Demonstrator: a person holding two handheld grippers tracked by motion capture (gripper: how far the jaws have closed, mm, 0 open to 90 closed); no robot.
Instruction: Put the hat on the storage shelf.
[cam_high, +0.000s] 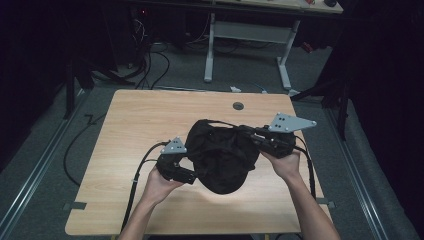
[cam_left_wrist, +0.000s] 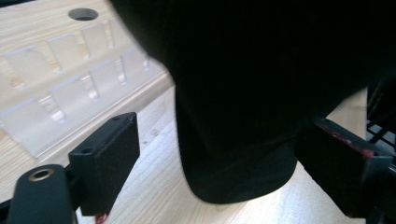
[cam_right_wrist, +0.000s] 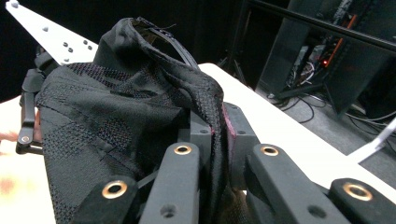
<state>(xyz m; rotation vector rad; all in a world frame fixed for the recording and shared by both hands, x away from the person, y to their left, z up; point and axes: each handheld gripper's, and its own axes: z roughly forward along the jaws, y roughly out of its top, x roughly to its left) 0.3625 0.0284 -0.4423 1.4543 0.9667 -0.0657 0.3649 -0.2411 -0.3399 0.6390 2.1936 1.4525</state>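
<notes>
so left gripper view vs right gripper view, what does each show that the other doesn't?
Left gripper view: its jaws stand apart around the black cap's brim, with the table's round hole and clear reflections on the wood. Right gripper view: the right gripper shut on a fold of mesh fabric, the left gripper's grey plate, and cables on the floor. Both: the cap and the wooden table.

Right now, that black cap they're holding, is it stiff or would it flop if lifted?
Probably floppy: the black cap bunches into folds where the right gripper pinches its mesh fabric. Likely light, since one pinched edge holds it up. Its brim looks firmer, keeping a smooth curve between the left gripper jaws.
</notes>
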